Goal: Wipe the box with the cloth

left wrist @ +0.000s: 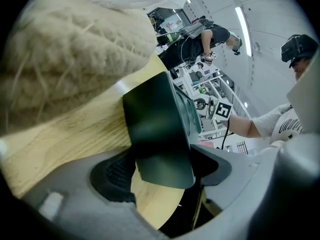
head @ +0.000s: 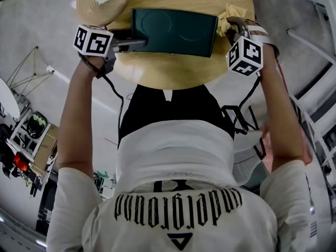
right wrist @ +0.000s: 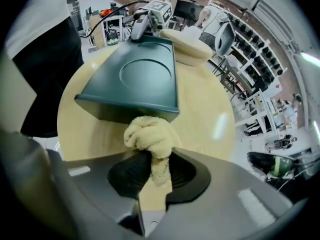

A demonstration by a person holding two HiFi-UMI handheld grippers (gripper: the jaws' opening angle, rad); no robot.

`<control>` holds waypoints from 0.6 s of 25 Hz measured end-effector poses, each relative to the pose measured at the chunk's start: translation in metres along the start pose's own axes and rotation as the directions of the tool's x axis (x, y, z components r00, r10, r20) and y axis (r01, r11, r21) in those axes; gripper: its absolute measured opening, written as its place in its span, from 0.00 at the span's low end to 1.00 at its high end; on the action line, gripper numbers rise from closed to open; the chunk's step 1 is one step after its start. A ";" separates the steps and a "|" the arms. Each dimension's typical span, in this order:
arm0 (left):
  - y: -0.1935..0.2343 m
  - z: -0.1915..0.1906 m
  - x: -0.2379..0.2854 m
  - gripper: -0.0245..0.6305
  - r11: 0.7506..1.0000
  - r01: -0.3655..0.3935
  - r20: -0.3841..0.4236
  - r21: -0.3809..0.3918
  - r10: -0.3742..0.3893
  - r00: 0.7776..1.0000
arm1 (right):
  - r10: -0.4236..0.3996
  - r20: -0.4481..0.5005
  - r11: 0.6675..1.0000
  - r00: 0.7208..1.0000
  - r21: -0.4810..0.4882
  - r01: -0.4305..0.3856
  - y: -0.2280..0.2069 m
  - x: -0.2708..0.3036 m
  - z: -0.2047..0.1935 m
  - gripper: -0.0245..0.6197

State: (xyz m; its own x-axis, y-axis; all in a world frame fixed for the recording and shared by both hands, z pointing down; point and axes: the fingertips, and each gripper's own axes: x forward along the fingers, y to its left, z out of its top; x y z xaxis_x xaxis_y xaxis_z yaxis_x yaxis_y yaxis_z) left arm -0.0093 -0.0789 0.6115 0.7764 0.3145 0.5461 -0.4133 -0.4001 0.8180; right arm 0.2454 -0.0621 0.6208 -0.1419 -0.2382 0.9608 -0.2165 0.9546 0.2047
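Note:
A dark green box (head: 176,31) lies on the round wooden table (head: 173,70). My left gripper (head: 128,42) is shut on the box's left end, and in the left gripper view that end (left wrist: 160,134) stands clamped between the jaws. My right gripper (head: 231,28) is shut on a bunched yellow cloth (head: 227,16) at the box's right end. In the right gripper view the cloth (right wrist: 150,136) bulges out between the jaws and presses against the near side wall of the box (right wrist: 132,81).
A straw hat (head: 102,1) lies at the table's far left, right behind the left gripper; its weave (left wrist: 70,49) fills the top left of the left gripper view. Cables hang below both grippers. Shelves and other people stand round the room.

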 end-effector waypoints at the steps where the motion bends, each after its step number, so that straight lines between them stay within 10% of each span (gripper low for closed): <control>1: -0.003 -0.003 0.002 0.58 1.000 0.004 0.002 -0.003 -0.004 1.000 | -0.006 -0.002 0.999 1.000 -0.034 0.006 -0.007 0.000 -0.001 0.15; 8: -0.017 -0.018 -0.004 0.58 1.000 -0.003 0.030 0.015 0.003 1.000 | -0.051 -0.069 0.909 0.996 -0.417 0.018 -0.028 -0.002 0.011 0.15; 15: -0.030 -0.027 -0.015 0.59 1.000 0.022 0.046 0.004 -0.022 0.999 | -0.104 -0.088 0.550 0.991 -0.835 -0.016 -0.046 -0.009 0.056 0.15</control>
State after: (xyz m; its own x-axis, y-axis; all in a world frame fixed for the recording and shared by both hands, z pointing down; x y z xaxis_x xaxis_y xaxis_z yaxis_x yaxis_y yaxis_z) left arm -0.0211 -0.0484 0.5838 0.8062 0.2835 0.5193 -0.3946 -0.3962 0.8290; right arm 0.2029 -0.1139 0.5929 -0.0334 -0.3198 0.9469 0.6898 0.6782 0.2534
